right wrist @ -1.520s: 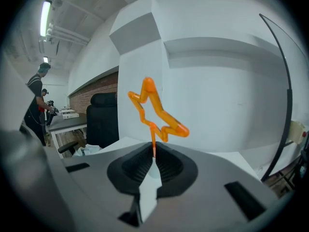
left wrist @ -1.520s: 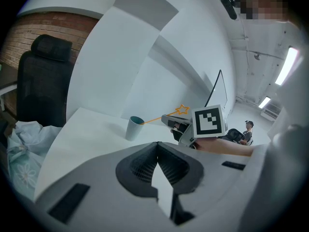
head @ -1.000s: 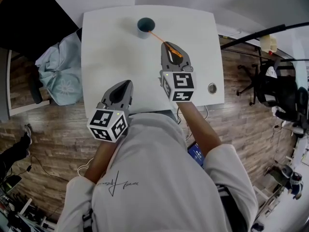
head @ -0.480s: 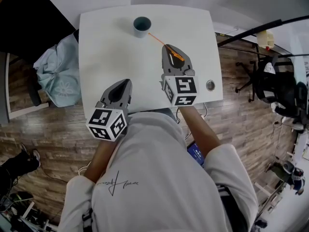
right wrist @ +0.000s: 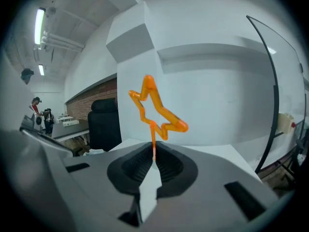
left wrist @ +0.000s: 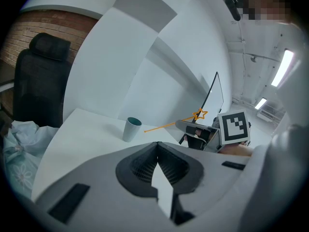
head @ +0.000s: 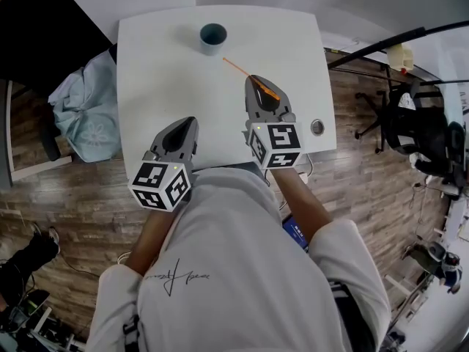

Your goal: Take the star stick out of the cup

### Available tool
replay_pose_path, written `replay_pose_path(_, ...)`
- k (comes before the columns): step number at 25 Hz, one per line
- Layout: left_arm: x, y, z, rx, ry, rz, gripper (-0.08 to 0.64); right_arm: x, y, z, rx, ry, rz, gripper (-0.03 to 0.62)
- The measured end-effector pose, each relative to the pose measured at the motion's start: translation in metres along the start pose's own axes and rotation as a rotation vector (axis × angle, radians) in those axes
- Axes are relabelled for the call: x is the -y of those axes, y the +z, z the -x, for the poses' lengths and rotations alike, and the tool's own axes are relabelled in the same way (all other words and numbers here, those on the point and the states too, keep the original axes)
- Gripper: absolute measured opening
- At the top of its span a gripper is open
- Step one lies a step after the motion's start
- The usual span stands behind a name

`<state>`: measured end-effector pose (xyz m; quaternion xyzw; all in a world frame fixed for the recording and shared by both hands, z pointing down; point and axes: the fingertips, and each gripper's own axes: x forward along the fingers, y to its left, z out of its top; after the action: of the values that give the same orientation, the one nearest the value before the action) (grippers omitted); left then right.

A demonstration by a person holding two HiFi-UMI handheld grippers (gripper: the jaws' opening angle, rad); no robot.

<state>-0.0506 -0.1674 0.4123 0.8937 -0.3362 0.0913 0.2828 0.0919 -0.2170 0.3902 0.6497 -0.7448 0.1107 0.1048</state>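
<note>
- A second ago the far end of the star stick (head: pixel 245 72) was at the rim of the cup (head: pixel 212 37). Now it hangs clear, with bare tabletop (head: pixel 161 79) showing between the two.
- My right gripper (head: pixel 256 79) has drawn back toward me. Its jaws are pinched narrow on the thin shaft just below the star, which stands up in front of them.
- From the left gripper view, the stick looks held in the air, its free end pointing at the cup.
- The cup stands upright near the far edge, not tipped.
- My left gripper (head: pixel 190 122) has kept still near the front edge, jaws together on nothing.
- Judgement: the stick is out, so the task's main step looks done. Only setting it down may remain.
</note>
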Motion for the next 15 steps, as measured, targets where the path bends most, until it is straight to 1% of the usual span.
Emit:
replay_pose_path(6,-0.001,0.002,-0.002,-0.005,-0.007,-0.004,0.008,-0.003,-0.009,0.009,-0.022,-0.002,-0.023,0.024)
replay_pose_path(15,-0.003,-0.001,-0.003,-0.017,-0.022,-0.004,0.008,-0.01,-0.021,0.02,-0.051,0.001,-0.033,0.023)
